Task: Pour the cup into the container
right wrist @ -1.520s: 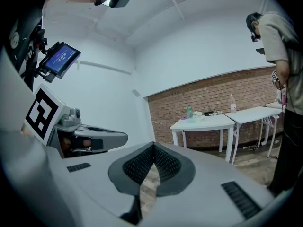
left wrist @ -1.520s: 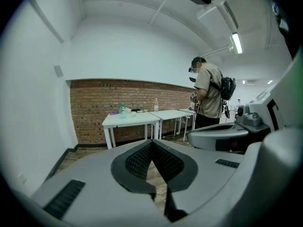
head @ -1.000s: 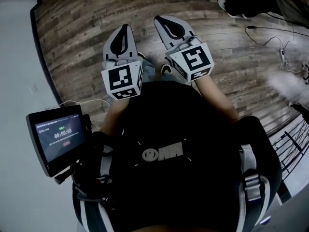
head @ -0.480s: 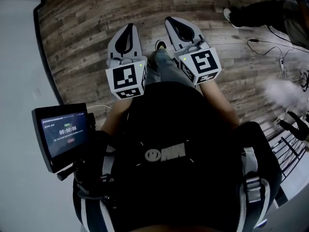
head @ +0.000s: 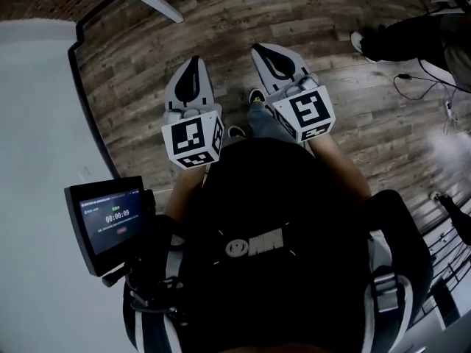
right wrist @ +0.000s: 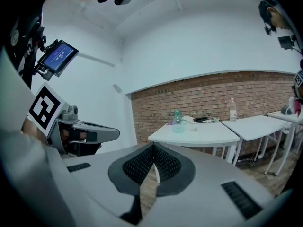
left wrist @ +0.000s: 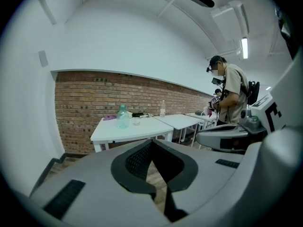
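greenish container (left wrist: 122,116), cup (left wrist: 136,122) tiny, indistinct

Indoor test lab or shared workspace, not a home. Row of white tables (right wrist: 199,134) along brick wall (right wrist: 213,93) — plain white walls above, tube light (left wrist: 244,48) on ceiling. Wood-plank floor (head: 147,72) with loose cables (head: 412,79). Second person (left wrist: 230,96) at far tables with head-mounted gear — small screen (head: 110,223) on wearer's harness.
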A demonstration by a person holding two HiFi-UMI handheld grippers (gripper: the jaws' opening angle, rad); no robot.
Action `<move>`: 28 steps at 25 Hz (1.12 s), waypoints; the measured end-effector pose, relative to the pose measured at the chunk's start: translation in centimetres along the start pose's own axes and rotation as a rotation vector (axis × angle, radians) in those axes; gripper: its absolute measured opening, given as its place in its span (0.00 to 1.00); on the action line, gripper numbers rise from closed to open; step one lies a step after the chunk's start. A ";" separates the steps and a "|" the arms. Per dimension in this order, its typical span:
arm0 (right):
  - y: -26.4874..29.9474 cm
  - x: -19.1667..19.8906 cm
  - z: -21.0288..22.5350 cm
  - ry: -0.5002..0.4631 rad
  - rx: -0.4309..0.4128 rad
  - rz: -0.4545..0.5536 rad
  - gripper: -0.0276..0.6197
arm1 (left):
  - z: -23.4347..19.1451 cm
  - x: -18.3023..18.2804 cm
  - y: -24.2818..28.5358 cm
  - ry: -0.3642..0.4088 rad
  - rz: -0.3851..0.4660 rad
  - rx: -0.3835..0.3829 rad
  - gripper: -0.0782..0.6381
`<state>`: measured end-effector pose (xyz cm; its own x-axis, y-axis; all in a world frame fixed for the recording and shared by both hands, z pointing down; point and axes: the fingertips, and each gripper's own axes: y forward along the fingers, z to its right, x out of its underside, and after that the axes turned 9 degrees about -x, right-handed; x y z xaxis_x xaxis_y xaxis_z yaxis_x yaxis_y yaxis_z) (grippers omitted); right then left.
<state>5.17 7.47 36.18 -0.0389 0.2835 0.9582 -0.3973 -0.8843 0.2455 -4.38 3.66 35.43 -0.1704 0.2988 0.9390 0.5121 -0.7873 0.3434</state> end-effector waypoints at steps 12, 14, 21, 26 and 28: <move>8.9 -2.6 10.5 0.085 0.042 0.001 0.03 | -2.7 -3.5 12.8 0.018 -0.060 0.005 0.10; 9.4 -2.8 11.0 0.083 0.047 0.002 0.03 | -2.9 -3.7 13.4 0.015 -0.056 0.010 0.10; 9.1 -3.7 11.1 0.045 0.078 0.012 0.03 | -2.7 -4.3 14.1 0.010 -0.010 0.037 0.10; 12.6 -6.2 12.2 0.035 0.100 0.028 0.03 | -5.6 -6.0 16.9 -0.004 0.019 0.053 0.10; 16.2 -7.2 12.4 0.032 0.115 0.002 0.03 | -8.7 -6.9 19.2 -0.013 0.011 0.064 0.10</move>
<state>10.42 -13.49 35.06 -0.0694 0.2914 0.9541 -0.2895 -0.9211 0.2603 -0.67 -18.18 35.72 -0.1535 0.2974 0.9423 0.5666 -0.7548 0.3305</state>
